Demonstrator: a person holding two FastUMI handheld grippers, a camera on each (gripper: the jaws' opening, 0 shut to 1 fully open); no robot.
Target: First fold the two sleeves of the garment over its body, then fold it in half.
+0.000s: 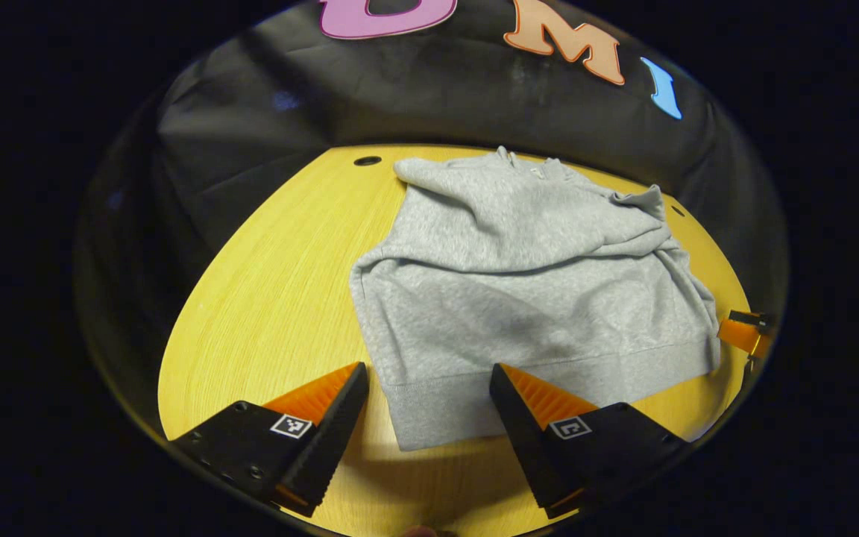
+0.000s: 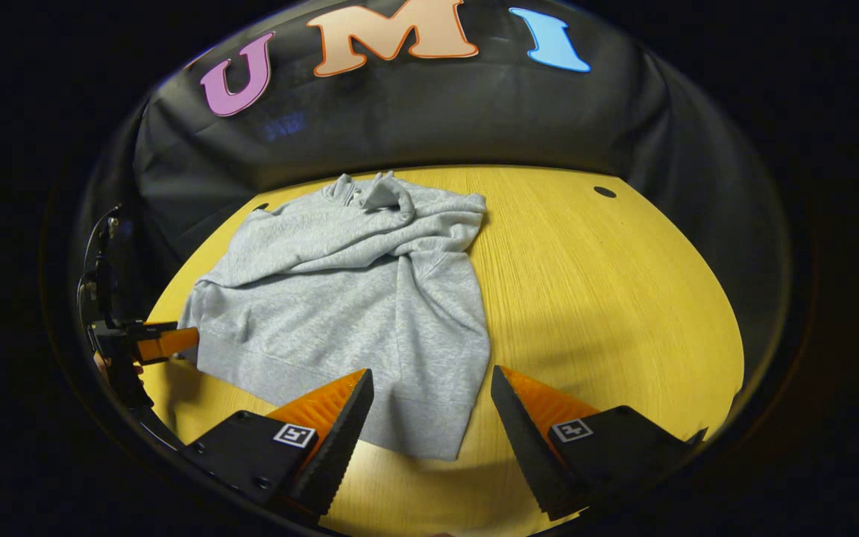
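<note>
The yellow wooden table (image 1: 265, 298) carried the grey sweatshirt (image 1: 519, 298) flat near its middle, neck toward the booth wall and hem toward the person. Both sleeves already lay across the body, so the halving fold looked to be what remained. The cloth was soft, lightly rumpled at the shoulders. The left gripper (image 1: 429, 391) and the right gripper (image 2: 429, 391) each hovered above a hem corner, fingers spread and holding nothing, probably poised to pinch there.
</note>
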